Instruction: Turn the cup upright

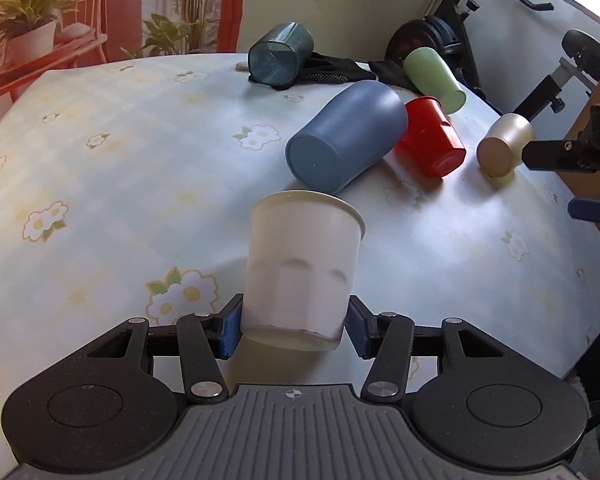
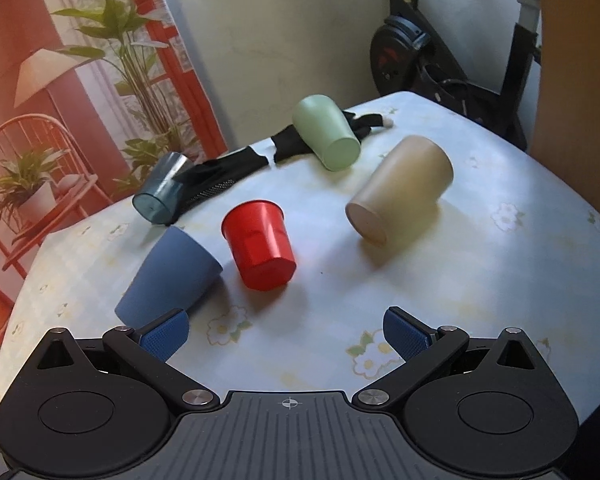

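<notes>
White cup point(image 1: 300, 268) clamped low near its base in my left tool point(image 1: 294, 330), mouth up, above the bench point(image 1: 120, 184), ready for setting down. Right tool point(image 2: 286, 334) gapes empty.

The left wrist view looks forward and down from low, close over the surface point(image 1: 100, 168). The right wrist view sits slightly higher, facing the far wall. Both share the red cup point(image 1: 430, 142) point(image 2: 260, 244) and blue cup point(image 1: 346, 136) point(image 2: 170, 276).
</notes>
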The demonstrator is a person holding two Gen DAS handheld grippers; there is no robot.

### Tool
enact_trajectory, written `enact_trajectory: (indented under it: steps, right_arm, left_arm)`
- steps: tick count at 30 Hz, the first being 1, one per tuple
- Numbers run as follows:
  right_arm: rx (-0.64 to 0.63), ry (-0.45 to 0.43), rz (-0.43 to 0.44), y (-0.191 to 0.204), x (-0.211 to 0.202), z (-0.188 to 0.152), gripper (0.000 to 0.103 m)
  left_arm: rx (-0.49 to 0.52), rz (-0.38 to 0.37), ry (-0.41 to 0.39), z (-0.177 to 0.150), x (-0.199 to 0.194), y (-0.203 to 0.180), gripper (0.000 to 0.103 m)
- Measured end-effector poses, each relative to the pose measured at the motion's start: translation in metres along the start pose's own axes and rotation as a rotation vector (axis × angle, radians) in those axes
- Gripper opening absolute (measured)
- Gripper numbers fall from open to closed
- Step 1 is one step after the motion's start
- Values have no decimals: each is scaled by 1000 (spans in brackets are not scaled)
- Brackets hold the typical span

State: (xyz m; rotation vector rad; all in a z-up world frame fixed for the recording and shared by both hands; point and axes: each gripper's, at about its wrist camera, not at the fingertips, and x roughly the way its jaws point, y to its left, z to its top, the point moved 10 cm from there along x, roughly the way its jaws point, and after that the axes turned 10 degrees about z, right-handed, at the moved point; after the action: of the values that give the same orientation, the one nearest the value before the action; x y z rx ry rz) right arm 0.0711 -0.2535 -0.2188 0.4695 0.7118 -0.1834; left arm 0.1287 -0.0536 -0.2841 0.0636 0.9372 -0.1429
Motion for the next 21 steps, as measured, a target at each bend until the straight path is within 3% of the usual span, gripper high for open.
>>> enact_trajectory:
  steps: [3, 5, 9, 14, 17, 21]
  right_arm:
    - [-22, 2, -6, 4, 2, 0, 103]
    - [-49, -6, -23, 6, 1, 1, 103]
    - [-107, -15, -47, 13, 0, 3, 103]
    - [-58, 51, 85, 28, 4, -4, 103]
    - [-78, 85, 119, 42, 9, -12, 103]
    - [-112, 146, 194, 66, 16, -25, 103]
  left_arm:
    - [-6, -21, 3, 0, 0, -2, 57]
    - [14, -18, 7, 2, -5, -3, 67]
    - [40, 0, -61, 9, -31, 4, 76]
    - [-13, -20, -136, 18, -64, 28, 81]
    - [-86, -44, -162, 21, -78, 47, 81]
    - [-206, 24, -197, 26, -86, 80, 81]
